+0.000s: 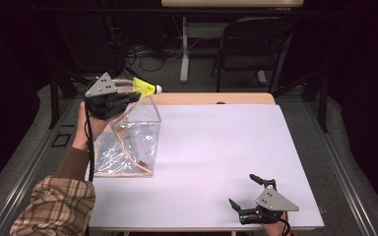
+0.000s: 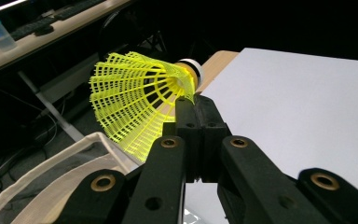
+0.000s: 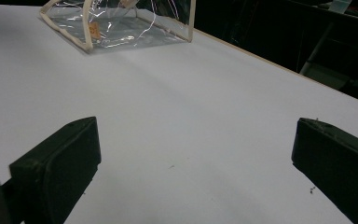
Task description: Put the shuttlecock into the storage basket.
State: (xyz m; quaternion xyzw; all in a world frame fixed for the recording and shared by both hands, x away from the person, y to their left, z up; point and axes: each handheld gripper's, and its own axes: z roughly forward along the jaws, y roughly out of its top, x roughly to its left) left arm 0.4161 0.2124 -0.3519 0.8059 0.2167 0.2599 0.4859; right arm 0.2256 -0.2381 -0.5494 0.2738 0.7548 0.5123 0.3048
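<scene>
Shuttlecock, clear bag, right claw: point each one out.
Shuttlecock [image 2: 130, 100], left gripper view, on its yellow mesh skirt.
Clear bag [image 1: 133, 142], high view, on its transparent side panel.
Right claw [image 1: 246, 191], high view, midway between its open fingertips.

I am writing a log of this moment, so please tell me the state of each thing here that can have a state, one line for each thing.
Left gripper: shut on the shuttlecock, raised above the bag.
Right gripper: open, holds nothing, low over the table's near right corner.
Shuttlecock: held in the air by its skirt.
Clear bag: stands on the table, top open.
Folding chair: unfolded, behind the table.
</scene>
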